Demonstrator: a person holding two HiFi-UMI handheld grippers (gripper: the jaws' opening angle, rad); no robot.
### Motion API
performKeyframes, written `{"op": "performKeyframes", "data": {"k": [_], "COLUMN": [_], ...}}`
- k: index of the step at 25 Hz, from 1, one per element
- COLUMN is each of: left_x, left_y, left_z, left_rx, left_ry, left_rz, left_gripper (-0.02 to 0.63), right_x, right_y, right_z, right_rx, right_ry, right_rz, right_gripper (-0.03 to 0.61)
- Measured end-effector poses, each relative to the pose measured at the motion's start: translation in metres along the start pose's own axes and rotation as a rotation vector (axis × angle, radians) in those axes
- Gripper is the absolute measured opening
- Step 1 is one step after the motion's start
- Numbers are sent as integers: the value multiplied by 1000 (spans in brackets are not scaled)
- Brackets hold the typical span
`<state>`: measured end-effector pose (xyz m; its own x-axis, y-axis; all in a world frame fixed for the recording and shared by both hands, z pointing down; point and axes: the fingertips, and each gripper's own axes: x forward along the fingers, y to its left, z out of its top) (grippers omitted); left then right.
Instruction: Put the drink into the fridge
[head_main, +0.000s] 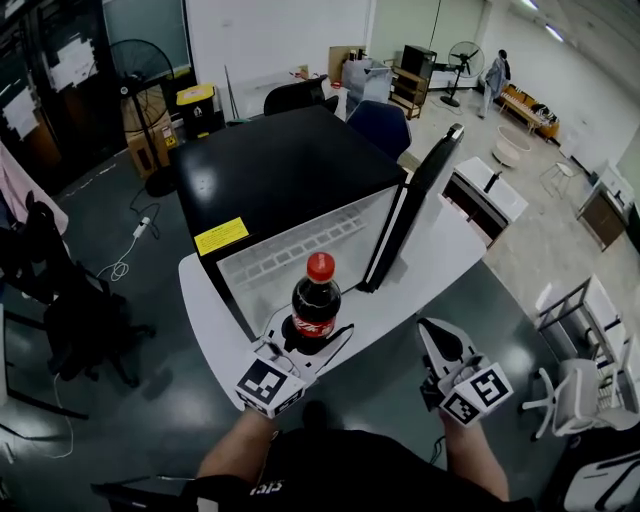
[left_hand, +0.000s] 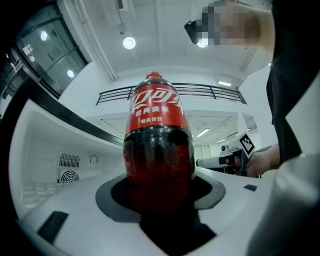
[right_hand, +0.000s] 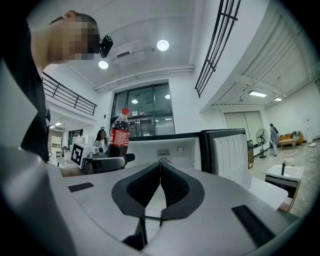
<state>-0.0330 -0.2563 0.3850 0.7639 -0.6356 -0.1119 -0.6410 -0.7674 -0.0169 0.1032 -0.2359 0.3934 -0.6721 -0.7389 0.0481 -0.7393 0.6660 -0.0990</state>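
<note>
Left gripper (head_main: 312, 345), nearest the observer at lower centre of the head view, was clamped on the lower body of a cola bottle (head_main: 316, 305), its jaws pressed against both sides of the base. In the left gripper view the bottle (left_hand: 159, 150) stood upright between the dark pads, with red cap on, red label around the shoulder, and dark liquid filling the body up to the label. Right gripper (head_main: 432, 335) was held to the right of the bottle and apart from it; its own view showed the jaws (right_hand: 160, 185) brought together at the tips with nothing between them. The bottle was positioned over the near edge of a white table (head_main: 205, 320), just in front of the open compartment of a black fridge (head_main: 280, 170) and outside it. The fridge door (head_main: 415, 205) stood swung open on the right side. The compartment was white inside, with ribbed rails along its wall and a round vent grille (left_hand: 69, 176) on the back panel.
</note>
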Motion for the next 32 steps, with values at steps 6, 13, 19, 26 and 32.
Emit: {"op": "performKeyframes", "data": {"k": [6, 13, 19, 26, 32], "left_x": [7, 36, 75, 100, 91], "left_y": [20, 23, 8, -11, -6], "left_z": [-10, -11, -13, -15, -19], "left_rx": [12, 45, 10, 25, 27], "left_ry": [35, 40, 33, 49, 64], "left_rz": [42, 170, 327, 480, 539], "left_gripper": [273, 273, 273, 272, 273], "right_x": [40, 58, 47, 32, 45], "right_y": [-9, -44, -98, -135, -123], "right_z": [3, 1, 2, -6, -8], "right_rx": [5, 17, 24, 35, 36], "right_ry": [-6, -1, 30, 81, 85], "right_rz": [93, 246, 384, 525, 599], "right_gripper": [17, 17, 17, 17, 17]}}
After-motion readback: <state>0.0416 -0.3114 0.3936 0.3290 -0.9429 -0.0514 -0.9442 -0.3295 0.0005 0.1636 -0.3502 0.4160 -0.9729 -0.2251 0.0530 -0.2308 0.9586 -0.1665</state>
